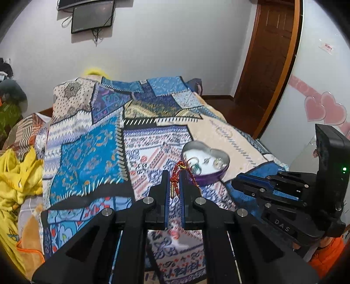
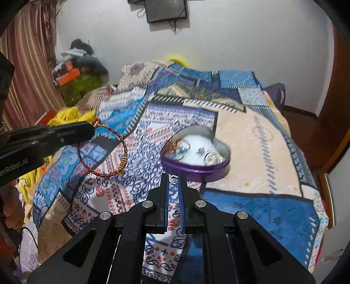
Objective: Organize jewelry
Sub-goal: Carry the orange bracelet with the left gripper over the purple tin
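Observation:
My left gripper is shut on a red braided cord bracelet with gold beads; in the right wrist view the bracelet hangs as a loop from the left gripper, above the bedspread. A purple heart-shaped tin lies open on the bed, holding several rings and small jewelry pieces; it also shows in the right wrist view. My right gripper is shut on a small silver ring just in front of the tin. The right gripper shows at the right of the left wrist view.
A blue patchwork bedspread covers the bed. Yellow cloth lies at its left edge. A pile of clothes sits in the far left corner. A brown door stands at the right and a dark screen hangs on the wall.

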Action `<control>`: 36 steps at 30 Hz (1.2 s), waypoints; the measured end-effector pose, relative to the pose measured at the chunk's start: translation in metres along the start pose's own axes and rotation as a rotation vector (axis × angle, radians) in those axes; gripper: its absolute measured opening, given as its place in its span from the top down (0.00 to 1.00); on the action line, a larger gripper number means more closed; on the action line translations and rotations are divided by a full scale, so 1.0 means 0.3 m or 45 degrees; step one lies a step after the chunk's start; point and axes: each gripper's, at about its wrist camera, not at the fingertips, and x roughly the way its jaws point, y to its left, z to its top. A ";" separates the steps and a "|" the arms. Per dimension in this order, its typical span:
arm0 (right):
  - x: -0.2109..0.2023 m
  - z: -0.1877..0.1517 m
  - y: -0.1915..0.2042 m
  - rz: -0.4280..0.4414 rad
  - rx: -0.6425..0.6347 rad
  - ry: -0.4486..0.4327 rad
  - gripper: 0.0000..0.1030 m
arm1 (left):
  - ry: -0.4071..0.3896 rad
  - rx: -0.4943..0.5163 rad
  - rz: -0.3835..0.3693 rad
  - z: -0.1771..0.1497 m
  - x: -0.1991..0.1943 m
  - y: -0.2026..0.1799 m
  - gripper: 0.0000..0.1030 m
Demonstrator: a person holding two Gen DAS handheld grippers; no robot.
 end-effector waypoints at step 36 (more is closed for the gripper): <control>0.163 -0.092 -0.036 -0.024 -0.124 0.205 0.80 | 0.010 -0.032 -0.039 0.044 0.101 -0.009 0.94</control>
